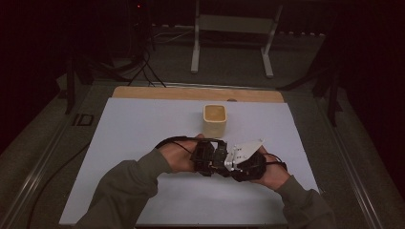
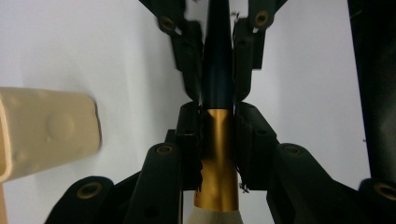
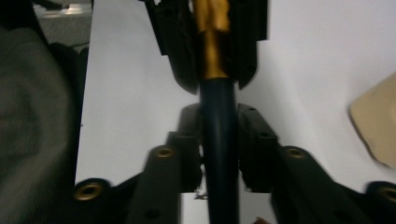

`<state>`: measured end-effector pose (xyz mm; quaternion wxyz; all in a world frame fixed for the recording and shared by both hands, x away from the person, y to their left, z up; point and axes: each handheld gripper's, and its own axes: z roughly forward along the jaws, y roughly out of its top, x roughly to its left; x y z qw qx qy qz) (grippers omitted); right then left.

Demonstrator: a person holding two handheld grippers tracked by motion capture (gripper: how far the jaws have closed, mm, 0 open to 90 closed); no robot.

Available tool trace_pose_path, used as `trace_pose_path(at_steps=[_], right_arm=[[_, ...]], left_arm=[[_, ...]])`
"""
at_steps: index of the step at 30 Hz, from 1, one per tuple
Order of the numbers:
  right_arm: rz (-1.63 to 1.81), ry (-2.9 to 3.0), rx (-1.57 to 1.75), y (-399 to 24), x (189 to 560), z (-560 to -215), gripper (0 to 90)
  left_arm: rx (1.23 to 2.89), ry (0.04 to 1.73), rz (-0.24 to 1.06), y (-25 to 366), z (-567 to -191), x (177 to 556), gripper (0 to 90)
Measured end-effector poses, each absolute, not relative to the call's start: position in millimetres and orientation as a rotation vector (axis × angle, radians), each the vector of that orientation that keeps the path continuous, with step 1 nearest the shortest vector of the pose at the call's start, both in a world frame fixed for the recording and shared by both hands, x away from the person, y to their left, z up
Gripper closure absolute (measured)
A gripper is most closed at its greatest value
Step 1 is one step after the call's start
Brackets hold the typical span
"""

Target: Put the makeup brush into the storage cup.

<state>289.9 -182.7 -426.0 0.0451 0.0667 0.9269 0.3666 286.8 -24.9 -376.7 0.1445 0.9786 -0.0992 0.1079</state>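
Both grippers are clamped on one makeup brush (image 2: 217, 140): left gripper (image 2: 217, 109) fingers on the gold ferrule, right gripper (image 3: 218, 112) on the dark handle, above the worktop (image 1: 133, 138), near the cup (image 1: 214, 119). Pulling unevenly could twist it loose.

No writing, label, brand, number or sign can be read anywhere: the cream square plastic cup (image 1: 215, 119) is blank, and so is the gold and dark blue brush handle (image 2: 217, 140).

Gold-and-navy brush (image 2: 217, 116) between both jaws
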Motion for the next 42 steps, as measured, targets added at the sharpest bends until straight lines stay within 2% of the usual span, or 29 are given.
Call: trace_pose_path(at_steps=[6,8,9,10,11,14,15,18,20,21,22,32,42], right_arm=[[1.107,2.837,0.184,-184.1,288.3,-426.3,74.3],[1.106,2.839,0.189,-184.8,288.1,-425.9,74.4],[1.111,2.837,0.196,-185.5,287.8,-425.8,74.4],[1.117,2.827,0.206,-187.1,288.2,-425.3,74.4],[1.118,2.825,0.211,-187.8,288.1,-425.1,74.4],[1.121,2.814,0.219,-190.9,288.8,-424.5,74.4],[1.12,2.811,0.224,-192.3,289.0,-424.0,74.4],[1.123,2.804,0.233,-194.7,288.7,-423.3,74.4],[1.129,2.797,0.237,-196.1,288.5,-423.1,74.4],[1.129,2.793,0.236,-197.2,288.5,-422.7,74.4],[1.131,2.789,0.244,-197.9,288.1,-422.4,74.4],[1.198,2.732,0.268,-206.1,287.2,-418.2,74.4],[1.276,2.662,0.309,-215.7,287.8,-411.8,74.3]], left_arm=[[2.813,-0.291,0.295,-26.1,-377.8,287.5,73.1],[2.81,-0.286,0.289,-26.3,-377.6,288.2,66.9],[2.795,-0.266,0.286,-26.1,-376.8,289.3,66.9],[2.791,-0.259,0.274,-26.0,-376.3,290.0,56.7],[2.779,-0.246,0.269,-25.4,-375.7,289.9,54.3],[2.722,-0.19,0.302,-21.4,-372.3,290.5,38.1],[2.713,-0.172,0.31,-20.1,-371.2,291.3,30.3],[2.663,-0.092,0.348,-13.3,-368.2,295.4,16.9],[2.625,-0.028,0.389,-6.9,-366.0,298.2,11.4],[2.61,-0.003,0.389,-4.3,-365.3,298.7,5.3],[2.592,0.012,0.396,-1.4,-364.2,298.9,3.7],[2.37,0.18,0.355,34.9,-353.1,307.9,3.4],[2.259,0.28,0.291,54.5,-359.3,313.8,5.7]])
